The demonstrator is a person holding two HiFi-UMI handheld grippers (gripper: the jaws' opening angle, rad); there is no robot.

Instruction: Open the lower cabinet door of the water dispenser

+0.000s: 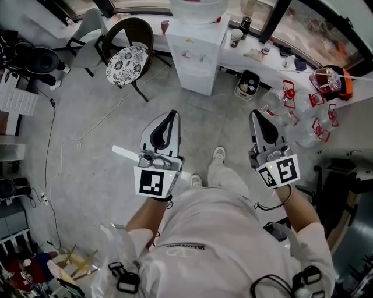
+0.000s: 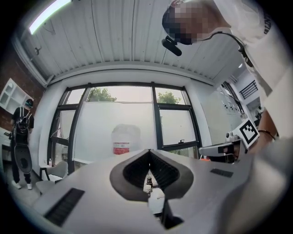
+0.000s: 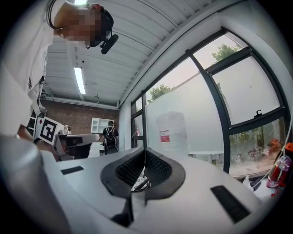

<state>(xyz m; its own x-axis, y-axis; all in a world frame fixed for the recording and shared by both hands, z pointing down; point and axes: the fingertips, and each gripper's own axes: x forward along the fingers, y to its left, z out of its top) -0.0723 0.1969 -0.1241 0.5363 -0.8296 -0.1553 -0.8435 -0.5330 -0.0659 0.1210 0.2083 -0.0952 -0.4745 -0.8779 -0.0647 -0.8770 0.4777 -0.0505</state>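
Observation:
The white water dispenser [image 1: 196, 55] stands against the far wall with a clear bottle [image 1: 198, 8] on top; its lower cabinet door [image 1: 195, 77] is closed. I hold both grippers level in front of me, well short of it. My left gripper [image 1: 172, 113] is shut with nothing in it, and so is my right gripper [image 1: 254, 113]. In the left gripper view the jaws meet at the tip [image 2: 149, 151] below the bottle [image 2: 125, 139]. In the right gripper view the jaws [image 3: 145, 150] are likewise closed, with the bottle [image 3: 172, 131] just above.
A chair with a patterned cushion [image 1: 127, 61] stands left of the dispenser, and a small bin [image 1: 249, 85] to its right. A white counter [image 1: 274, 67] with bottles and red items runs right. A cable [image 1: 76, 139] lies on the floor. A person with a backpack [image 2: 20, 137] stands off to the left.

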